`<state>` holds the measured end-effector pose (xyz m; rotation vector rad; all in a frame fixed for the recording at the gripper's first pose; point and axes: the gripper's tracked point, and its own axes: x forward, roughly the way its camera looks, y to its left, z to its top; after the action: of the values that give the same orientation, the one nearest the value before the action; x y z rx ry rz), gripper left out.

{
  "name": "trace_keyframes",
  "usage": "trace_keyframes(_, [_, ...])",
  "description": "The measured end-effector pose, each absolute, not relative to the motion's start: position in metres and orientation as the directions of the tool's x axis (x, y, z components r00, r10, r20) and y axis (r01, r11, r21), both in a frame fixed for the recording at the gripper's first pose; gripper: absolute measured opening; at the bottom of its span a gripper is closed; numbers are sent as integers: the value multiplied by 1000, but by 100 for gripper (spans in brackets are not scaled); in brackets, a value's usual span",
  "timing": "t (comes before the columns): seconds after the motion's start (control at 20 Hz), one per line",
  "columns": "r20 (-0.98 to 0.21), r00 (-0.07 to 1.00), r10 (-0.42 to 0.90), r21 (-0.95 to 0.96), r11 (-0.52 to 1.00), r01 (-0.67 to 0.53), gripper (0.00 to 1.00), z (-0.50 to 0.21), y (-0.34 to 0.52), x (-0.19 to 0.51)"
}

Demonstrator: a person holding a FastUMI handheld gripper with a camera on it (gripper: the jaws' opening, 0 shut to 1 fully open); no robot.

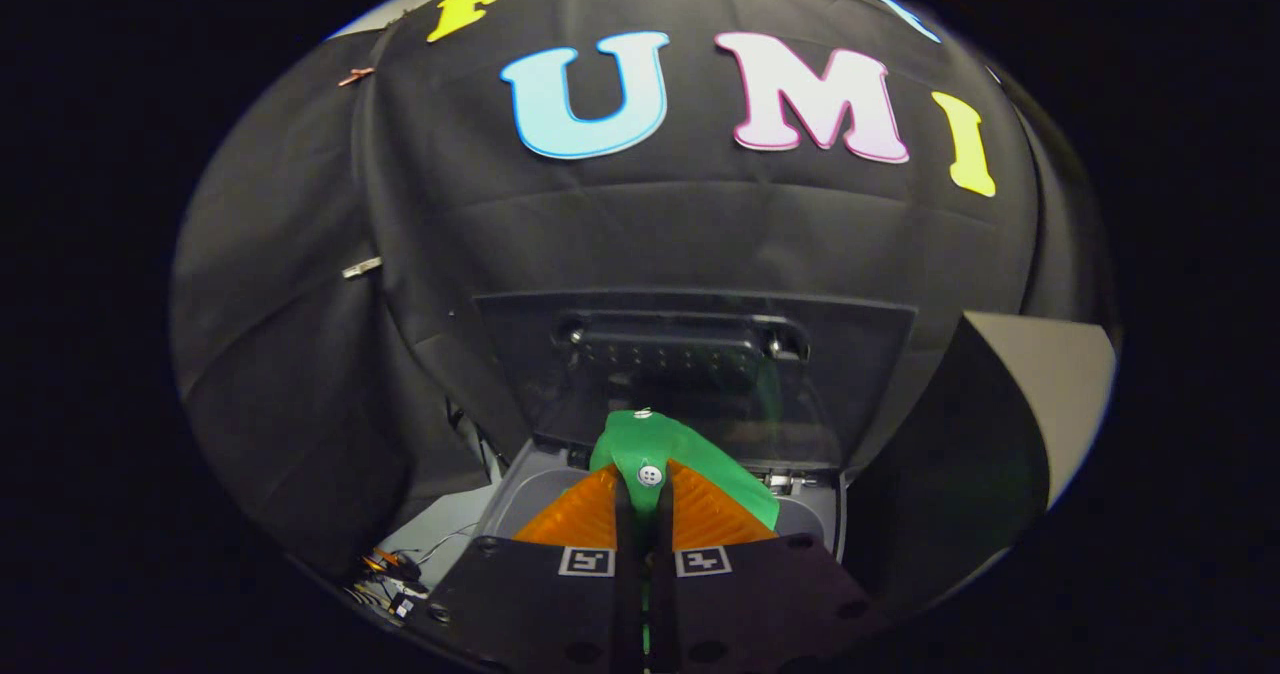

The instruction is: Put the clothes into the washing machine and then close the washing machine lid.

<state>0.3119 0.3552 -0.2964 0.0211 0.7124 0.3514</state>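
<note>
The gripper [645, 499] has its jaws nearly closed, both orange fingers [580, 516] pinching a green garment [660, 449] with a white button [650, 474] between them. The garment hangs just above the grey washing machine [530, 489]. Beyond it the dark translucent lid [690, 374] stands raised against the black cloth wall [420, 234]. Loose wires [400, 569] lie near left.

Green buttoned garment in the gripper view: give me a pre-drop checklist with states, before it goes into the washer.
1. Orange ribbed fingers pinch the green garment with a white button: ok.
2. Dark translucent washer lid raised, upright behind the garment: ok.
3. Garment over the grey washing machine's top: ok.
4. Drum opening free of obstruction: cannot tell, hidden by garment and fingers.
5. Hanging part of the garment past the rim: cannot tell.
</note>
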Motion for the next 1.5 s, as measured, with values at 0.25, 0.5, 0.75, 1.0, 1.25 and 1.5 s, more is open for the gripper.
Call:
trace_keyframes(0.25, [-694, 673, 254, 97, 960, -262, 9, -358, 346, 308])
trace_keyframes(0.5, [-697, 667, 263, 84, 954, -288, 59, -375, 346, 307])
trace_keyframes(0.75, [-642, 729, 240, 70, 964, -256, 99, -348, 339, 315])
trace_keyframes(1.0, [-567, 777, 274, 67, 955, -288, 99, -302, 342, 310])
trace_keyframes(1.25, [-495, 813, 306, 56, 945, -322, 99, -248, 343, 302])
trace_keyframes(1.5, [-444, 837, 321, 56, 942, -332, 99, -201, 341, 288])
